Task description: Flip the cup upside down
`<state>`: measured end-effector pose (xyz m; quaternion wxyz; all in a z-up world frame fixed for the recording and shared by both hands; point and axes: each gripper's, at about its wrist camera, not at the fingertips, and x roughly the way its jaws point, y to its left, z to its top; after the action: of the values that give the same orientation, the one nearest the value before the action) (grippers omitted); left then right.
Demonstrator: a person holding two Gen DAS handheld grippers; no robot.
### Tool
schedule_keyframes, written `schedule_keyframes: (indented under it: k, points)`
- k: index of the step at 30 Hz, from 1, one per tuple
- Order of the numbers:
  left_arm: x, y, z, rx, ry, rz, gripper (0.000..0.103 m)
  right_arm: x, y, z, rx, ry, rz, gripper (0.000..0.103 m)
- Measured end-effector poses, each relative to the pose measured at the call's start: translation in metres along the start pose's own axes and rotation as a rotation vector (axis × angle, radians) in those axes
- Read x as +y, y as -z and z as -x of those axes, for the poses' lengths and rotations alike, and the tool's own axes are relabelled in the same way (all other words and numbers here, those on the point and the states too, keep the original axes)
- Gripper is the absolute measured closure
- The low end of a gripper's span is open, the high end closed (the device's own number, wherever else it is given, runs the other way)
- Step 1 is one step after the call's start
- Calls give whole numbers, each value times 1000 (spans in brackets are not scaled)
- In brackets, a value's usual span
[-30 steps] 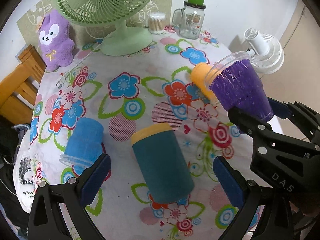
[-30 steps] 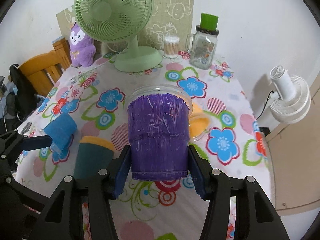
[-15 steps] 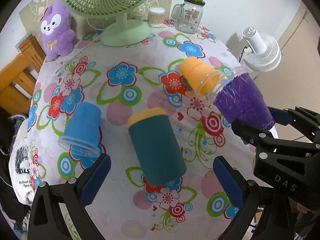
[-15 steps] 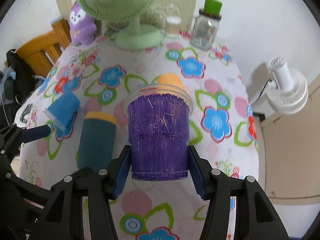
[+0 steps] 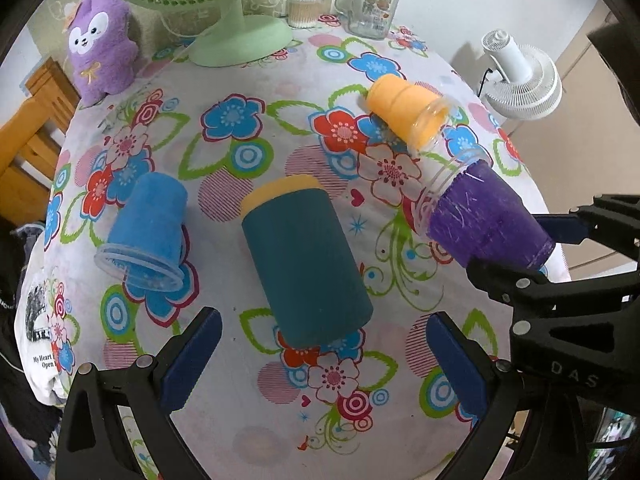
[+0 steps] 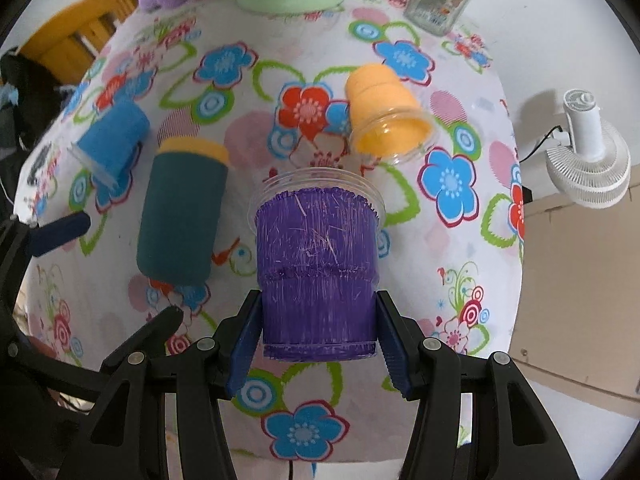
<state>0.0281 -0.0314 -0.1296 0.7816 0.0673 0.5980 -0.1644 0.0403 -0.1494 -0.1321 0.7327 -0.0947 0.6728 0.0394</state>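
My right gripper (image 6: 318,340) is shut on a purple cup (image 6: 316,272) with a clear rim, gripping its base and holding it above the floral tablecloth (image 6: 452,264), mouth tilted forward and down. The purple cup also shows in the left wrist view (image 5: 486,220) at the right, held by the right gripper (image 5: 536,252). My left gripper (image 5: 320,356) is open and empty, just short of a teal cup with a yellow band (image 5: 304,260) that lies on its side. A blue cup (image 5: 146,228) and an orange cup (image 5: 404,110) also lie on their sides.
A green desk fan (image 5: 236,36), a purple plush toy (image 5: 100,40), a glass jar with a green lid (image 5: 374,4) and a cotton swab tub (image 5: 304,8) stand at the table's far edge. A white fan (image 5: 520,76) sits beyond the right edge. A wooden chair (image 5: 28,120) is at left.
My right gripper has tipped the purple cup's mouth further forward and down toward the table. Both views now look more steeply down on the table; the lying cups have not moved.
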Motion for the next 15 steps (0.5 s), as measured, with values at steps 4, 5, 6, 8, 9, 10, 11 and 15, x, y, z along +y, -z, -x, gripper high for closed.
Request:
schedule_keyframes:
  k: [4,5,6,8,9,10,11,15]
  points:
    - [0,-3,-7,15,12,-5,0,3,-5,-3,39,17,25,45]
    - [0,-3,-9,17,14,-5,0,3,-6,-4,48,21,31,45]
    - [0,-4,-10,20,17,-7,0,3,-7,-4,55,23,33,45]
    - [0,-4,-12,24,21,-9,0,3,-9,-6,76,26,37,45]
    - [1,-5,-14,28,25,-10,0,3,-10,-7,83,27,37,45]
    - [0,-5,-15,32,28,-11,0,2,-10,-8,93,27,38,45]
    - [-1,-5,-16,34,30,-11,0,2,-11,-9,104,27,40,45]
    - [-2,-6,-20,49,44,-21,0,3,-12,-14,140,35,57,45]
